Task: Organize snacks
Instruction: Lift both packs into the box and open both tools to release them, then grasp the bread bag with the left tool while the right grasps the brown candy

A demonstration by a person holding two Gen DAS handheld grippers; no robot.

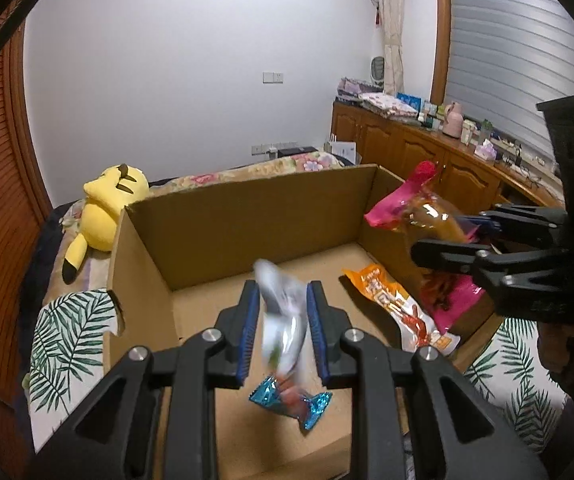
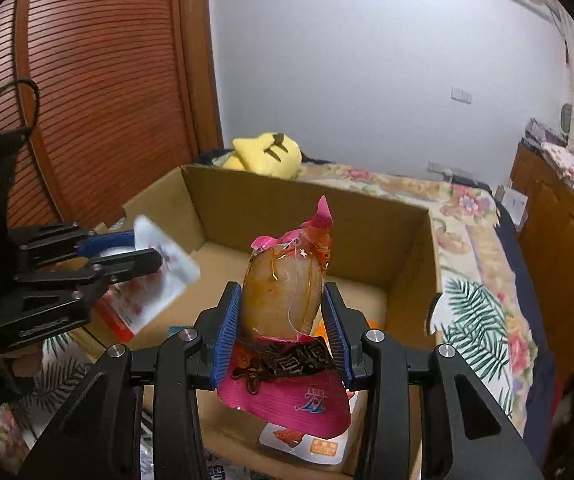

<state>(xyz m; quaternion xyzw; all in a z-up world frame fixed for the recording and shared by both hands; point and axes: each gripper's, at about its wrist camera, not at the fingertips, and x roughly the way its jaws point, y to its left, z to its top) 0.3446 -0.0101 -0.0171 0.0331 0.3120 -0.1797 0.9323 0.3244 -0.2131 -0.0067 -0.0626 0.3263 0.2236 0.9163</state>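
An open cardboard box (image 1: 223,216) sits on the bed; it also shows in the right wrist view (image 2: 295,216). My left gripper (image 1: 283,320) holds a white snack packet (image 1: 283,312) between its blue pads, above the box floor; the packet is blurred. It shows in the right wrist view (image 2: 159,276) too. My right gripper (image 2: 283,328) is shut on a pink and clear snack pouch (image 2: 283,300), held over the box's right side (image 1: 419,208). In the box lie an orange packet (image 1: 399,308) and a blue-ended packet (image 1: 291,400).
A yellow plush toy (image 1: 103,208) lies on the floral bedding beyond the box. A leaf-print cloth (image 1: 67,340) is under the box. Wooden cabinets (image 1: 427,152) with clutter stand at the right. A slatted wooden door (image 2: 99,92) is at the left.
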